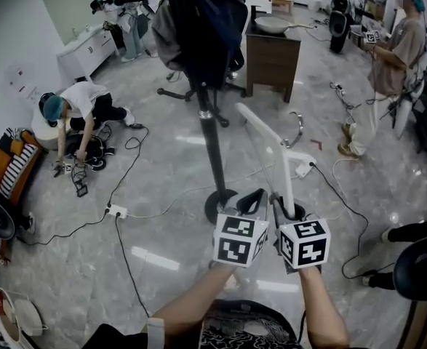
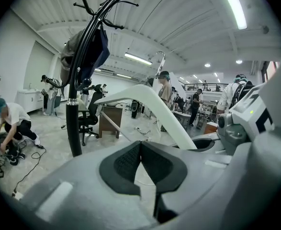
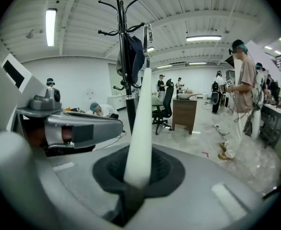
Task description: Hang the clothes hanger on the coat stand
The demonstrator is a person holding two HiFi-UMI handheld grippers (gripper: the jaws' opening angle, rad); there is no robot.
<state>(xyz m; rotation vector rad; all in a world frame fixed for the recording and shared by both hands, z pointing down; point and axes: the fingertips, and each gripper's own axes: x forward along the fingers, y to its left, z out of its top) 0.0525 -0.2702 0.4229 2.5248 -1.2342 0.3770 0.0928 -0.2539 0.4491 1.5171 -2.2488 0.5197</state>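
Note:
My right gripper (image 1: 284,208) (image 3: 138,176) is shut on one end of a white clothes hanger (image 1: 268,140) (image 3: 142,109), which rises up and away from the jaws. The hanger's metal hook (image 1: 298,126) (image 3: 149,32) hangs free in the air, apart from the stand. The black coat stand (image 1: 212,140) (image 3: 126,56) (image 2: 74,114) is just beyond the grippers, with dark clothes on its upper arms. My left gripper (image 1: 253,202) (image 2: 140,150) sits close beside the right one, shut, its pads meeting with nothing between them. The hanger (image 2: 154,104) passes to its right.
The stand's round base (image 1: 220,203) rests on the tiled floor right ahead. A power strip and cables (image 1: 116,211) trail to the left. A person crouches (image 1: 75,107) at left, another stands (image 1: 395,57) at right. Behind the stand are a wooden cabinet (image 1: 271,53) and an office chair.

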